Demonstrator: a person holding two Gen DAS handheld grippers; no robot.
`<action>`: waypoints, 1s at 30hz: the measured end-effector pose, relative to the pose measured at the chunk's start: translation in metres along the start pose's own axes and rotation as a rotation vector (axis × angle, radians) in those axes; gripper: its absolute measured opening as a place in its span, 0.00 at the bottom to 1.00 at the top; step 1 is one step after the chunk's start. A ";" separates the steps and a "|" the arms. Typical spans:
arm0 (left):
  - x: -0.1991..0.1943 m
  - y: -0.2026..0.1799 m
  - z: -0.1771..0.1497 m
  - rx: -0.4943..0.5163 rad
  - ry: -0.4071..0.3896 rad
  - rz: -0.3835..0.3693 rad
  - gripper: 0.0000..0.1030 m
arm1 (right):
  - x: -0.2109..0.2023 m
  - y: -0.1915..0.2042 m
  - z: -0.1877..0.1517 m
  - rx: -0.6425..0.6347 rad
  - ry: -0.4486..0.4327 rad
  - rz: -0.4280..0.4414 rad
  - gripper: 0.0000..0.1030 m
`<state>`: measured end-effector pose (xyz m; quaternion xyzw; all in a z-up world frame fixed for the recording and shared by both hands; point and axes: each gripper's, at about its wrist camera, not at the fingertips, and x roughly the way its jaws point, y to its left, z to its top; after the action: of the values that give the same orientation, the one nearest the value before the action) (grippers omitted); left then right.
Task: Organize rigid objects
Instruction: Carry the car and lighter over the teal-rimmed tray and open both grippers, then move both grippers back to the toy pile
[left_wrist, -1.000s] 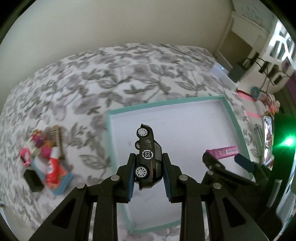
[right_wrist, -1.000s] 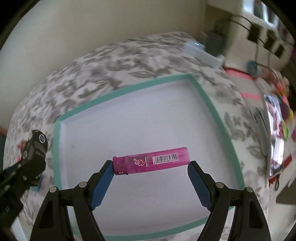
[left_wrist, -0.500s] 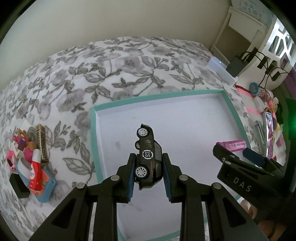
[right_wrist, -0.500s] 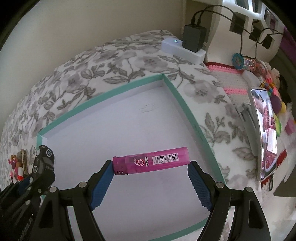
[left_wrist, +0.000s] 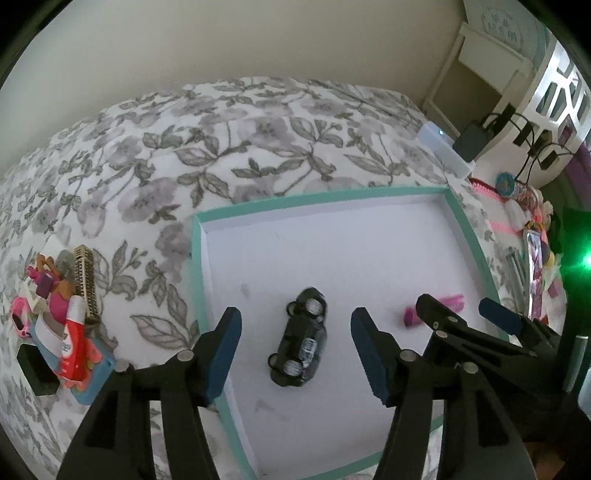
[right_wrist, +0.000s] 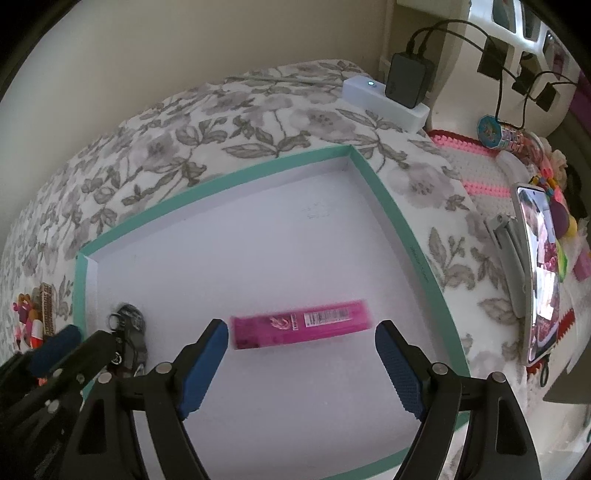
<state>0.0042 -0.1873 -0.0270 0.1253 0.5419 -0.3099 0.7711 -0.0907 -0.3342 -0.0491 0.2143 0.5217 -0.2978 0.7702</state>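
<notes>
A black toy car (left_wrist: 301, 347) lies blurred on the white floor of the teal-rimmed tray (left_wrist: 317, 195), between and beyond the fingers of my open left gripper (left_wrist: 295, 347). A pink lighter (right_wrist: 301, 324), also blurred, lies in the tray (right_wrist: 221, 177) just beyond my open right gripper (right_wrist: 301, 365). The lighter (left_wrist: 436, 312) shows in the left wrist view behind the right gripper's finger. The car (right_wrist: 129, 339) shows at the tray's left side in the right wrist view.
A pile of small items (left_wrist: 62, 314), with a red-and-white tube and a brown comb-like piece, lies on the floral bedspread left of the tray. A white power strip with charger (right_wrist: 388, 96), a phone (right_wrist: 539, 273) and toys sit to the right.
Both grippers have opened. The car has dropped from the left gripper into the tray, and the lighter has dropped from the right gripper into the tray.
</notes>
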 end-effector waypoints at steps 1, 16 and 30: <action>-0.002 0.002 0.001 -0.006 -0.006 0.002 0.62 | -0.001 0.000 0.000 0.000 -0.004 -0.002 0.85; -0.044 0.070 0.010 -0.114 -0.148 0.090 0.87 | -0.014 0.019 0.000 -0.006 -0.085 0.046 1.00; -0.095 0.220 -0.013 -0.436 -0.227 0.333 0.95 | -0.045 0.088 -0.010 -0.105 -0.224 0.238 1.00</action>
<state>0.1087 0.0227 0.0236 0.0083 0.4782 -0.0676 0.8756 -0.0499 -0.2525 -0.0089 0.1995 0.4186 -0.1988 0.8634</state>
